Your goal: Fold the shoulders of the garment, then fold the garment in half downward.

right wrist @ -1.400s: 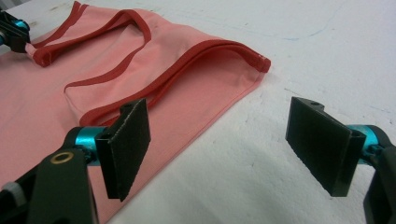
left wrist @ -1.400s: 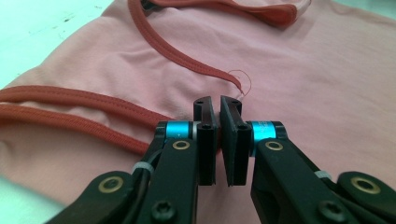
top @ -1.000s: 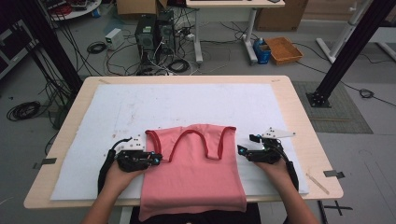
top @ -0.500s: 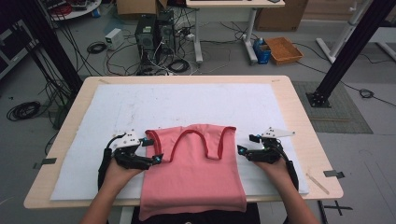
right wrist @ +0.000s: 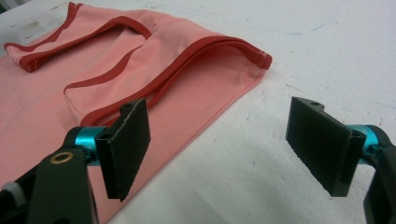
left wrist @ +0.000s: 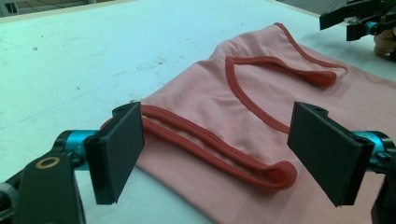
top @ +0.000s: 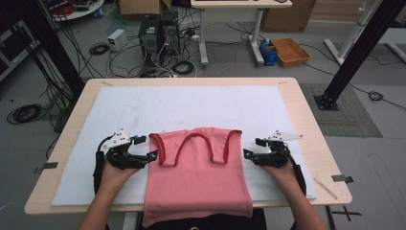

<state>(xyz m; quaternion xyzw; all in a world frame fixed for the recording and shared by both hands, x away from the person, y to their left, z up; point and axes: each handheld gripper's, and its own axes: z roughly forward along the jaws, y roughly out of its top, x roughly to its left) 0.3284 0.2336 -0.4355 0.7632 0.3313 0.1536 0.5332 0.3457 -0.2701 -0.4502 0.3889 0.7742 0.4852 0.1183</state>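
Observation:
A pink tank top [top: 196, 177] with red trim lies flat on the white mat [top: 143, 110], its hem hanging over the table's near edge. My left gripper [top: 146, 147] sits at the top's left shoulder; its jaws have just been opening. In the left gripper view the gripper [left wrist: 217, 149] stands open, and the red-edged strap [left wrist: 224, 156] lies on the mat between the pads, untouched. My right gripper [top: 253, 148] rests by the top's right edge, open. In the right gripper view the gripper [right wrist: 219, 149] has bare mat between its jaws, with the tank top [right wrist: 116, 60] to its left.
The wooden table [top: 306, 124] carries the mat, with open mat beyond the garment. A thin wooden stick [top: 324, 188] lies near the front right corner. Computer towers [top: 155, 33], cables and an orange box [top: 290, 51] sit on the floor behind.
The left gripper has let go of the tank top's left shoulder, opened its jaws and drawn back to the left. The right gripper has stayed put.

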